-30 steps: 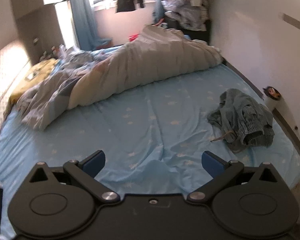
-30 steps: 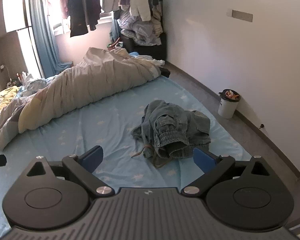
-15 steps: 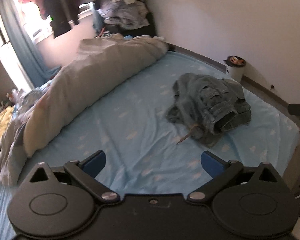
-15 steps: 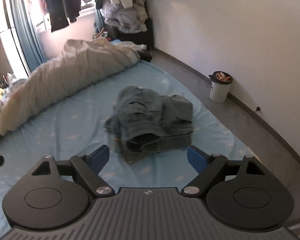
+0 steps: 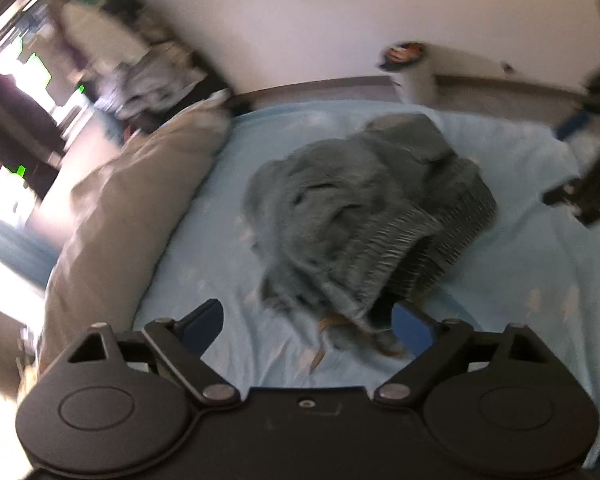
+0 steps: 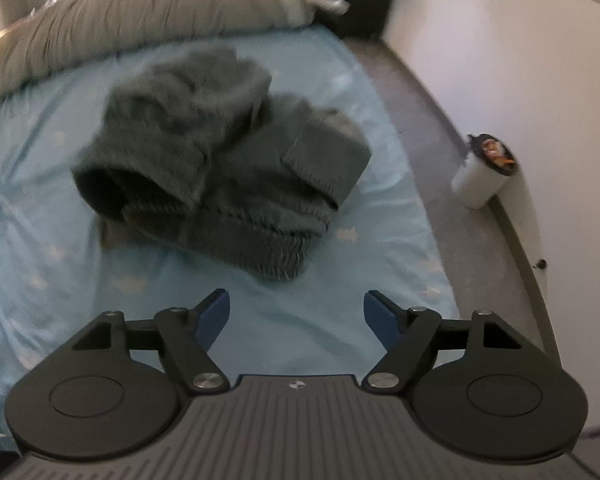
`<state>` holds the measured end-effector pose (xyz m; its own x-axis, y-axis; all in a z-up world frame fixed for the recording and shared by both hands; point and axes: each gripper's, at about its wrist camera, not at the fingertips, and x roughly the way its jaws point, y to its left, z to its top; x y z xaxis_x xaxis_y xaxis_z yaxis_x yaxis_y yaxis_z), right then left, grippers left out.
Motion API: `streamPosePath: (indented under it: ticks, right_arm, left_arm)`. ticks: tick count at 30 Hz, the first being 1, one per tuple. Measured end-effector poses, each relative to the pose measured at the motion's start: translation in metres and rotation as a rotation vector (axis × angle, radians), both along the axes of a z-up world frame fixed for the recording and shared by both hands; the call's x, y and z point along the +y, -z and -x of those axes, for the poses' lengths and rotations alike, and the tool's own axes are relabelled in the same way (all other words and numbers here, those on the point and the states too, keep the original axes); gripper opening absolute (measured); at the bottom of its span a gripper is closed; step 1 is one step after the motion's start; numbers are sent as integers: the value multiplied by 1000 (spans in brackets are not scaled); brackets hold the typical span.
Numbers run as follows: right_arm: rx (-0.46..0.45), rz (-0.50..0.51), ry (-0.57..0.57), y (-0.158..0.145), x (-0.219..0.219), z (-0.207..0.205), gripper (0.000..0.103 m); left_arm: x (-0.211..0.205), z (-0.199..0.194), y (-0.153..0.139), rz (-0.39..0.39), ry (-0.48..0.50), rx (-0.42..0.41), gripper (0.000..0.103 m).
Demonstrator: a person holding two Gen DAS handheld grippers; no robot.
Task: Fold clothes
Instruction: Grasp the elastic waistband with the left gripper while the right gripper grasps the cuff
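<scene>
The garment is a crumpled heap of grey-green denim-like cloth with a gathered, ribbed waistband. Judged from its folds, it is soft and limp, moderately heavy for clothing, neither slippery nor fragile; it will sag and drag when lifted by one point. The recommended hold is the ribbed waistband — the thickest, firmest edge — taken at two separated points, one per gripper, so that the cloth hangs flat.

Location: the garment lies on the light blue bed sheet, at centre frame in both views, with the rolled grey duvet beyond it at the upper left and a white waste bin on the floor at the right.

Appearance: motion blur hides fine detail; a tan drawstring trails from the waistband at its lower edge in the left view.

Left gripper: fingers fairly wide and closing; the waistband end and drawstring lie between them, with no pressing contact visible. Right gripper: fingers at medium width and closing over bare sheet — the garment lies just beyond the tips
</scene>
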<state>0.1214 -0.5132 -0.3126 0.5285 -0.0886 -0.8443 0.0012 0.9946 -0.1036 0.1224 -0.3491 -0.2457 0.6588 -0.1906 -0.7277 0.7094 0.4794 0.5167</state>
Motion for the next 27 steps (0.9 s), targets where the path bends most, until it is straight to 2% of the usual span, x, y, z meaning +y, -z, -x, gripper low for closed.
streamPosePath:
  ticks: [2, 6, 13, 14, 15, 16, 17, 19, 20, 21, 27]
  right_arm:
    - [30, -10, -43, 22, -8, -10, 64]
    - [65, -24, -103, 64, -17, -25, 61]
    - [72, -3, -138, 96, -21, -46, 54]
    - [73, -1, -141, 98, -21, -47, 52]
    - [70, -4, -140, 99, -21, -47, 51]
    - [62, -5, -137, 99, -21, -47, 51]
    - [53, -4, -132, 97, -22, -46, 51]
    - [36, 2, -118, 93, -22, -45, 48]
    - [27, 3, -107, 91, -22, -43, 47]
    - [22, 1, -96, 90, -23, -42, 46]
    - [-41, -44, -22, 67, -29, -34, 45]
  left_arm:
    - [-14, -4, 22, -52, 31, 4, 81]
    - [-33, -19, 56, -126, 37, 18, 77]
    - [-61, -34, 96, -227, 91, -59, 64]
    - [-65, -37, 102, -245, 101, -76, 58]
    - [-68, -39, 105, -261, 102, -92, 46]
    - [-71, -41, 107, -269, 92, -114, 38]
    - [-75, -47, 105, -257, 70, -124, 35]
    - [-77, -58, 91, -174, 15, -107, 28]
    - [-77, -65, 81, -121, -28, -112, 17]
    - [-77, -73, 70, -80, -76, -117, 11]
    - [-51, -133, -3, 260, -425, 8, 8]
